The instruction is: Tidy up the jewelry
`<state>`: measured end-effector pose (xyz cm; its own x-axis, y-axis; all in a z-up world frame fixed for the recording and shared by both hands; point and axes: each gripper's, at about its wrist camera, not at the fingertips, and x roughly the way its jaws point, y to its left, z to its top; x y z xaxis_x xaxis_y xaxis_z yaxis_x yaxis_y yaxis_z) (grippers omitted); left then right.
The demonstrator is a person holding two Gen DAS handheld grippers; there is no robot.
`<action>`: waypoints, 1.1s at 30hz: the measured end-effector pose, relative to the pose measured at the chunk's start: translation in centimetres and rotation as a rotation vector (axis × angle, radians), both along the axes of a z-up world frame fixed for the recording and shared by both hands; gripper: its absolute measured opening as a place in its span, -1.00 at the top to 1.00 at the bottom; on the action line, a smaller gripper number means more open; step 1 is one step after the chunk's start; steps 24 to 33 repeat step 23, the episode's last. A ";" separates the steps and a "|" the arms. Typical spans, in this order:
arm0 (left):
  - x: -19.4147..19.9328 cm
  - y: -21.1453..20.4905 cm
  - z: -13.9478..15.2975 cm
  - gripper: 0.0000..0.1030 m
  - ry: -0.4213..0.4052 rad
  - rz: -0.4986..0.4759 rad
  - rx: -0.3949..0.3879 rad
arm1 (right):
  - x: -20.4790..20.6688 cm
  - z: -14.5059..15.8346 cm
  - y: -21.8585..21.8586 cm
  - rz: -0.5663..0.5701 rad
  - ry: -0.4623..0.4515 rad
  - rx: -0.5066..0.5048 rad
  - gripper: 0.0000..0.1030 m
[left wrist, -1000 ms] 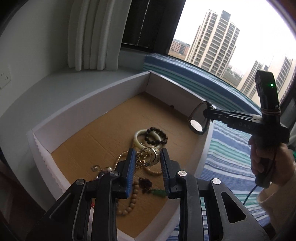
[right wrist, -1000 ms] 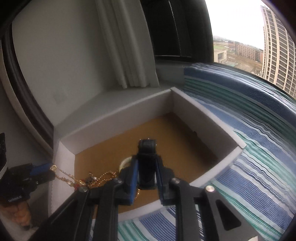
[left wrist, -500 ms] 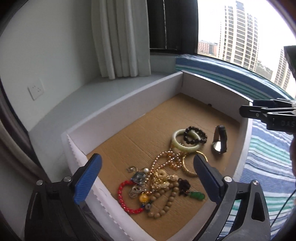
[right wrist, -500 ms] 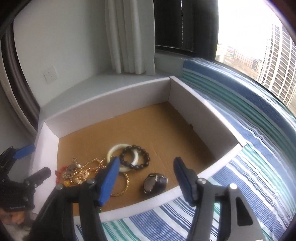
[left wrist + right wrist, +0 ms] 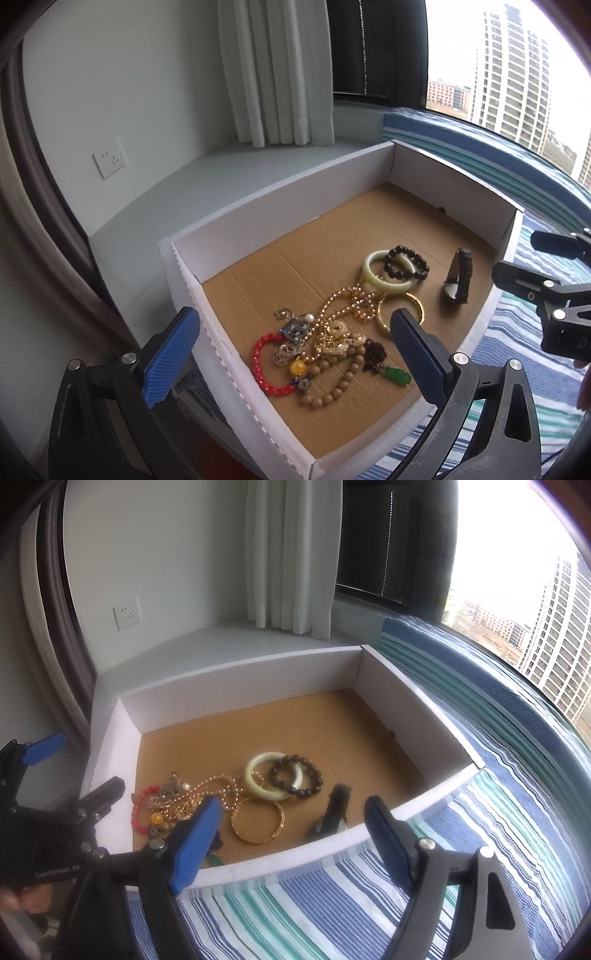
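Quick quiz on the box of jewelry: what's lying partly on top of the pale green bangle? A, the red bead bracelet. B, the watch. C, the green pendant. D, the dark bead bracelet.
D: the dark bead bracelet overlaps the pale green bangle, while the other three lie apart from it in the box.

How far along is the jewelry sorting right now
Done: the watch, pale bangle, dark bead bracelet and gold bangle lie apart in the box. In hand: nothing; left gripper and right gripper have just opened, empty. Left: the tangled pile.
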<state>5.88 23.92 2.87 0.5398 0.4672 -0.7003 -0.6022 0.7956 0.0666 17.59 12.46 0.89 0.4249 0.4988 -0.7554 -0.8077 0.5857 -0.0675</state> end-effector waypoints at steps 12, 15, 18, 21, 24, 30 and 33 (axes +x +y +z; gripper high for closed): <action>-0.5 0.1 0.4 -0.99 0.020 0.028 -0.050 | -1.8 -0.3 1.0 0.009 0.022 -0.036 -0.58; -0.4 0.0 0.2 -0.99 0.029 0.032 -0.042 | -2.0 -0.4 1.1 0.011 0.014 -0.041 -0.58; -0.4 0.2 -0.2 -0.99 0.039 0.039 -0.056 | -2.2 -0.4 1.1 0.012 0.008 -0.042 -0.58; -0.5 0.3 -0.6 -0.99 0.032 0.037 -0.066 | -2.3 -0.5 1.1 0.016 0.014 -0.041 -0.58; -0.6 0.2 -0.6 -0.99 0.031 0.043 -0.058 | -2.4 -0.5 1.1 0.015 0.013 -0.043 -0.58; -0.6 0.2 -0.6 -0.99 0.031 0.043 -0.058 | -2.4 -0.5 1.1 0.015 0.013 -0.043 -0.58; -0.6 0.2 -0.6 -0.99 0.031 0.043 -0.058 | -2.4 -0.5 1.1 0.015 0.013 -0.043 -0.58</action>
